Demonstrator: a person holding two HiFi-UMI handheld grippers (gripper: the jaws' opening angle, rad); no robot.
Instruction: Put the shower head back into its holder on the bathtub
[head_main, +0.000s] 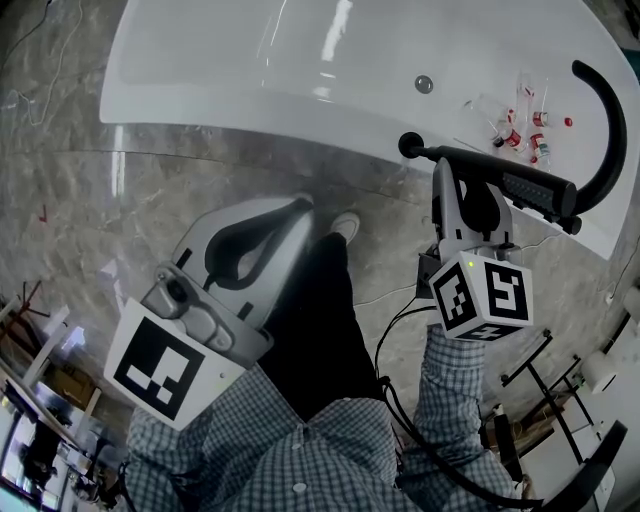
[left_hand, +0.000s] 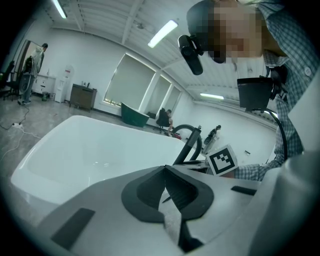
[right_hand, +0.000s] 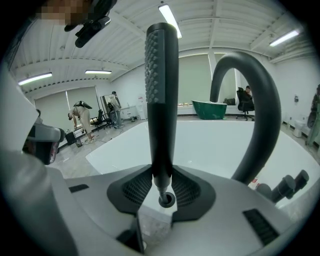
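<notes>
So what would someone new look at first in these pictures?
Probably the long black shower head, pinched near one end by the right claw. Beyond it spreads the big white bathtub, with a curved black tap arching over its right end in the head view. The left claw is shut on nothing, held low on the person's left.

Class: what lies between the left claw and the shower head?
Head view: the person's dark trouser leg and white shoe, above marble floor, lie between left claw and shower head.
</notes>
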